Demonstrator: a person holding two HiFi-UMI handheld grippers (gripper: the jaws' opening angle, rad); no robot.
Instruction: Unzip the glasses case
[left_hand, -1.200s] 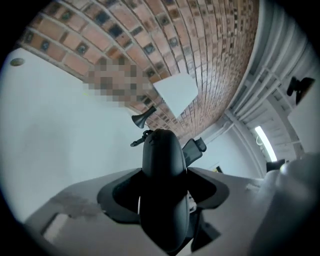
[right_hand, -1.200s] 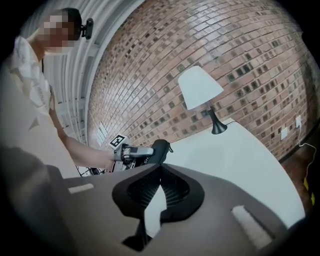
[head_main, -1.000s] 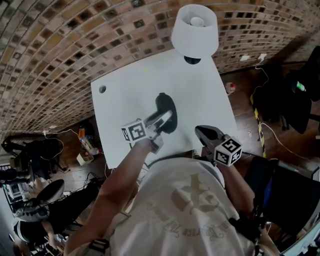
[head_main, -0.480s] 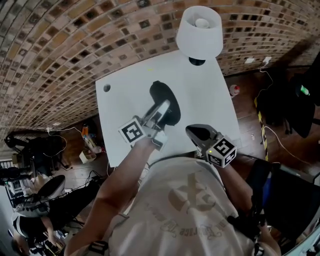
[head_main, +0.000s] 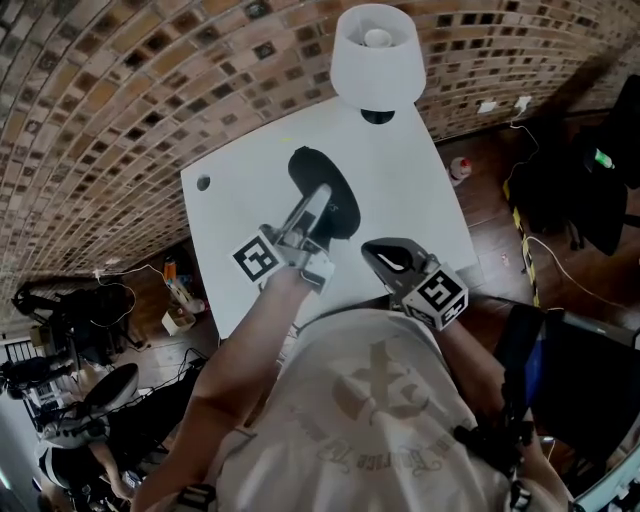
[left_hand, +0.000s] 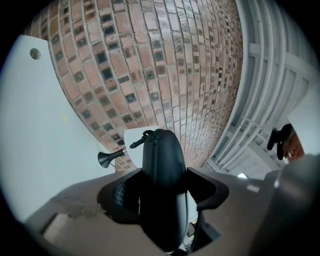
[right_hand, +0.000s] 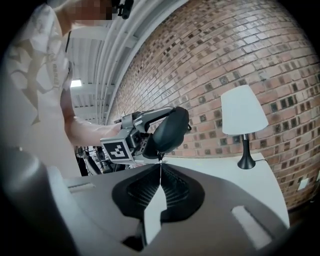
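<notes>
"Up off the tabletop (head_main: 420, 190) since a second ago: my left tongs (head_main: 318, 198) have raised the glasses case (left_hand: 162, 170), and my right tongs (head_main: 385, 255) rose a little too."

"How's your hold?"

"Left tongs clamp the case across its middle, with the zipper pull (left_hand: 136, 142) at the far end. Right tongs are closed with nothing between them, tips near the case."

"And the lamp (head_main: 378, 55)?"

"At the tabletop's far edge."

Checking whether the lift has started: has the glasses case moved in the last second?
Yes. The glasses case, held by the left hand-held gripper, has shifted toward the lamp at the table's far edge.
</notes>
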